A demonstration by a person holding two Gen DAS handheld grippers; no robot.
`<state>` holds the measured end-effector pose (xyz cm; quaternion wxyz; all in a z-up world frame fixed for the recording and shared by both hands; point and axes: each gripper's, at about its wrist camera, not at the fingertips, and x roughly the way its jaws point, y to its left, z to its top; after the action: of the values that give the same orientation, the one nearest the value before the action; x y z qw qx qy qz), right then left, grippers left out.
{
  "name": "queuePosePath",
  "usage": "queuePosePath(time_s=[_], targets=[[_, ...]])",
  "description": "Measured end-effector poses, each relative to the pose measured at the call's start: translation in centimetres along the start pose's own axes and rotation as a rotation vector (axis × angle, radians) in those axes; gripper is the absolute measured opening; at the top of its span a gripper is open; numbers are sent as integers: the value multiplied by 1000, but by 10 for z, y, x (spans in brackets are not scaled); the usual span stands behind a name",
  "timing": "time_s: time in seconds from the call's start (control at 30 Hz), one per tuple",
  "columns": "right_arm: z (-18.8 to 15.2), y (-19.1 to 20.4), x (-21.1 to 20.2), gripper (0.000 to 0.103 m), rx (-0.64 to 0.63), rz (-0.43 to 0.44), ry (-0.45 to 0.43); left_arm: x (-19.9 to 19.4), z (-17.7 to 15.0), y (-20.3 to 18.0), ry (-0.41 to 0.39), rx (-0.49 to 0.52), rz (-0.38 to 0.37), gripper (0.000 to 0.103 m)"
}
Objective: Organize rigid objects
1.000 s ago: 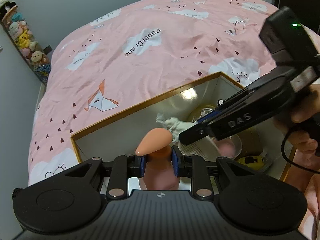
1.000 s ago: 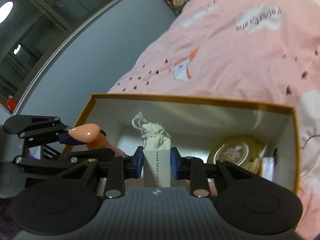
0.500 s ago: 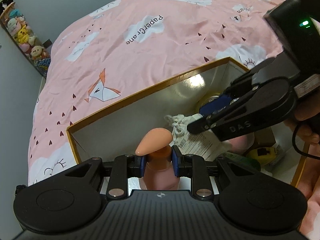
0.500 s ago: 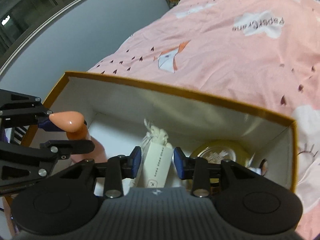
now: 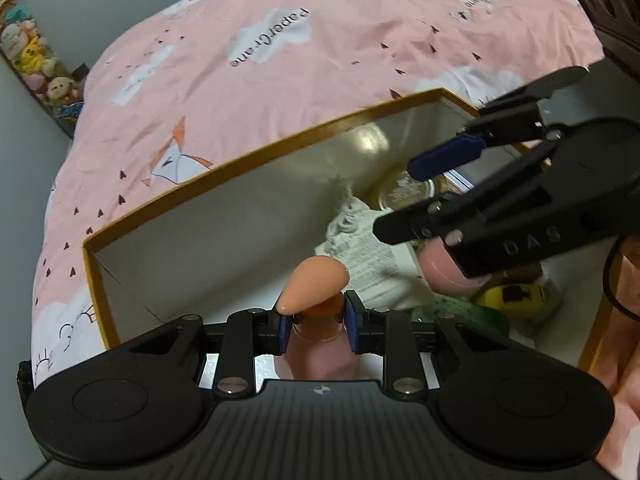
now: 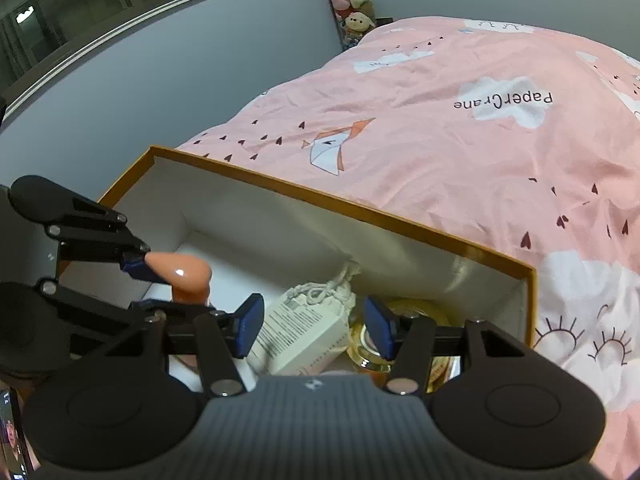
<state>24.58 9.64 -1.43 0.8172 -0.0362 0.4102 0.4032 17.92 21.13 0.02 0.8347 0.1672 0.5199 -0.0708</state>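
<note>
Left gripper (image 5: pixel 314 328): blue pads clamped on neck of pink pump bottle (image 5: pixel 316 354), peach cap above pads; bottle held upright inside box (image 5: pixel 256 160), near its left end.

Right gripper (image 6: pixel 314 326): jaws apart, just been opening; white drawstring pouch (image 6: pixel 304 332) lying between pads, tilted, untouched by either.

Beyond pouch: round gold-lidded tin (image 5: pixel 406 196) against far wall of box; yellow item (image 5: pixel 510 296) toward right end.

Box resting on pink bedspread (image 6: pixel 460 152). Plush toys (image 6: pixel 352 0) against far wall.
</note>
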Motion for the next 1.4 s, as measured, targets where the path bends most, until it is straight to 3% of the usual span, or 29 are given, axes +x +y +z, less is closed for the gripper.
queuePosePath(time_s=[0.1, 0.23, 0.57, 0.7, 0.87, 1.1, 1.23, 1.4], targets=[[-1, -4, 1, 56, 23, 1, 11, -1, -1, -2, 16, 9, -12, 36], [-5, -5, -1, 57, 41, 2, 18, -2, -2, -3, 44, -8, -59, 59], [-10, -4, -24, 65, 20, -10, -13, -30, -2, -1, -8, -55, -113, 65], [-8, -2, -44, 74, 8, -27, -44, -52, -2, -3, -64, -69, -130, 67], [-11, 0, -76, 79, -12, -47, -86, -85, -2, -14, -201, -104, -123, 67], [-21, 5, -135, 89, -63, -110, -170, -133, -9, -51, -487, -141, -102, 67], [-33, 5, -169, 93, -70, -141, -233, -152, -16, -78, -635, -213, -42, 67], [-57, 8, -207, 96, -86, -214, -302, -159, -22, -110, -708, -311, 87, 68]])
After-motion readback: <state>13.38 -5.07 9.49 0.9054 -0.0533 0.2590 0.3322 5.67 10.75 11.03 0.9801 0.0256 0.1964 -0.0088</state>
